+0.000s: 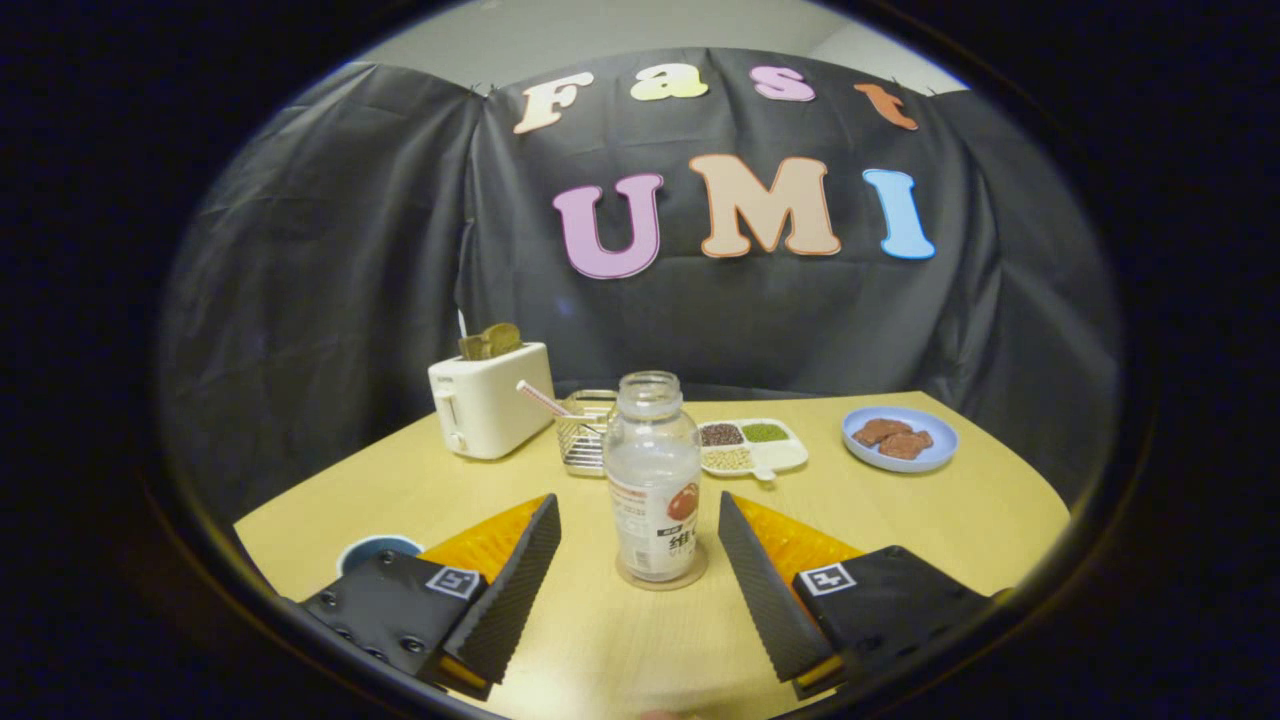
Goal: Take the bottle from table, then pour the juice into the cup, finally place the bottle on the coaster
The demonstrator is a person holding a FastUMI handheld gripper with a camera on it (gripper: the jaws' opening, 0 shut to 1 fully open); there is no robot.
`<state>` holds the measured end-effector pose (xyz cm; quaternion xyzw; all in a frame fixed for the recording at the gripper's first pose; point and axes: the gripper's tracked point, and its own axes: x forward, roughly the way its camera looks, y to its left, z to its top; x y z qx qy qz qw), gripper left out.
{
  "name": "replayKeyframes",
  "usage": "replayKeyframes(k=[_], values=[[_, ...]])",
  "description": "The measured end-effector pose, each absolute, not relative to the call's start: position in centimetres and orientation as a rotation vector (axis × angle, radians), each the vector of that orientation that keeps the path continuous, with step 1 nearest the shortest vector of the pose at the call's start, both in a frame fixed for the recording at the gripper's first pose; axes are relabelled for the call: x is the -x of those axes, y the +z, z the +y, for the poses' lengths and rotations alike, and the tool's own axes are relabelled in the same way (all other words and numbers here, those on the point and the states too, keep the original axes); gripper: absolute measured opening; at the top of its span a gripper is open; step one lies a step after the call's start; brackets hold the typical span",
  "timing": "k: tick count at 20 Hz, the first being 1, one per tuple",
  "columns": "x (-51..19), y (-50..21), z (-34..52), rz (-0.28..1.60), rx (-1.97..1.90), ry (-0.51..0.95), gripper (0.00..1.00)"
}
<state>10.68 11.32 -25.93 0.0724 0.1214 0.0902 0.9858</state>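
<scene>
the hand-held gripper (638, 520) hangs low over the yellow desk (930, 520) with its two ribbed black fingers (520, 570) spread wide, gripping nothing. the bottle (654, 478) stands upright just ahead of the fingertips, in line with the gap between them and touching neither finger. it has no cap, looks clear and nearly empty, and carries a label around its lower half. it sits on a round, pale coaster (662, 577), whose rim shows around the bottle's base. beside the left finger, partly hidden by the gripper body, is a blue cup (376, 549); what it holds cannot be made out from here. beyond the bottle stands a small wire basket (585, 432) with a striped straw (543, 399) leaning at it, and left of that a white toaster (490, 398) with toast in its slots. to the right of the bottle lies a white divided tray (756, 447) of beans, and further right a blue plate (900, 438) with brown pieces, perhaps meat.
</scene>
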Motion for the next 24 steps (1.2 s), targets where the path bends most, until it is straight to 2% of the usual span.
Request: replayKeyframes(k=[10,24], values=[[-7.1,-17.4,9.2,0.168,-0.157,0.185,0.98],[-3.0,-12.7,7.3,0.147,-0.044,0.161,0.98]])
